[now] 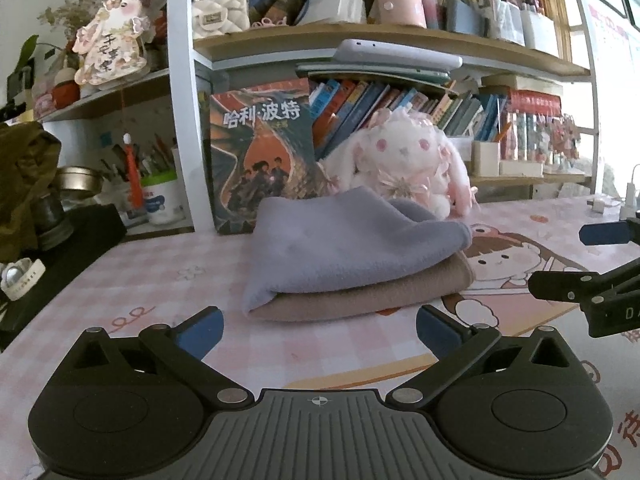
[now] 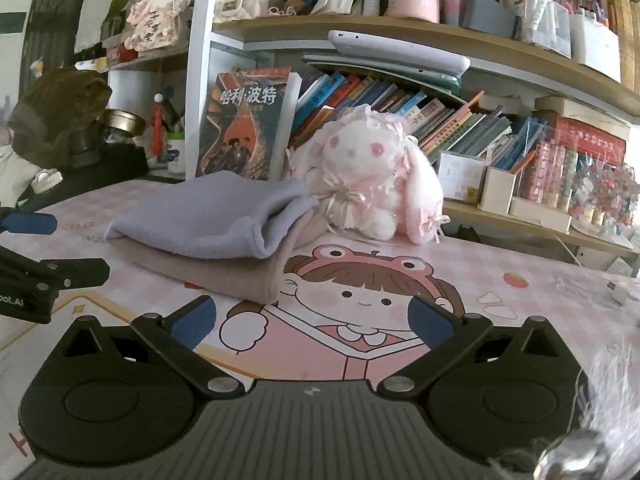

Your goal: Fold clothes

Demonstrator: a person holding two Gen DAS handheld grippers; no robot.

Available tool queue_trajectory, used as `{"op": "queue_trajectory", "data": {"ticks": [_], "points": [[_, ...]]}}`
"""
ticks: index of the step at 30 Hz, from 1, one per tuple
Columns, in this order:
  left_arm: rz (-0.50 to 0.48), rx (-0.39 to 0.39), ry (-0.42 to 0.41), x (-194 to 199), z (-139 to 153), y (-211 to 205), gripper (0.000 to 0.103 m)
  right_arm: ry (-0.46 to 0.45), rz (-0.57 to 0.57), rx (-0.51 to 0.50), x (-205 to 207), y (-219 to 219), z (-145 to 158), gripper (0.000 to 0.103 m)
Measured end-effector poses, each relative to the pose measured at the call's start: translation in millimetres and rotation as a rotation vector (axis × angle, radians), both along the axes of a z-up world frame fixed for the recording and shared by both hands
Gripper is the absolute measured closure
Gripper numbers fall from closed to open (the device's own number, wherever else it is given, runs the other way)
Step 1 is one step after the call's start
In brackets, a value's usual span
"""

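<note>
A folded lavender cloth [image 1: 344, 248] lies stacked on a folded beige cloth [image 1: 380, 296] on the pink checked desk mat [image 1: 120, 292]. My left gripper [image 1: 320, 330] stands open just in front of the stack, nothing between its blue-padded fingers. In the right wrist view the same lavender cloth [image 2: 208, 216] rests on the beige cloth [image 2: 240, 276] to the left of centre. My right gripper [image 2: 312, 318] is open and empty over the cartoon girl print, right of the stack. Each gripper shows at the other view's edge: the right gripper [image 1: 592, 256] and the left gripper [image 2: 44, 248].
A white-and-pink plush rabbit [image 2: 368, 184] sits right behind the stack, with an upright book [image 1: 260, 156] beside it and packed bookshelves [image 1: 440, 108] behind. A dark cloth bundle [image 1: 24, 184] and black box [image 1: 80, 236] stand at the left. A charger and cable [image 2: 616, 292] lie far right.
</note>
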State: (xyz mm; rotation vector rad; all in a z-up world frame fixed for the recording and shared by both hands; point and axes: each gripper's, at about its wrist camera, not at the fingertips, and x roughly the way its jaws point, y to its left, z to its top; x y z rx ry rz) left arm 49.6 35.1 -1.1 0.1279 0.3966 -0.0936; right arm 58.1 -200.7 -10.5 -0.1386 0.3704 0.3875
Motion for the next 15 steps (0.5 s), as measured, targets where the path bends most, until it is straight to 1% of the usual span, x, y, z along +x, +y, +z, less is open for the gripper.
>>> {"op": "queue_trajectory", "data": {"ticks": [15], "points": [[0.003, -0.004, 0.013, 1.8, -0.1, 0.5, 0.0, 0.013, 0.001, 0.01, 2.6, -1.5, 0.2, 0.0]]}}
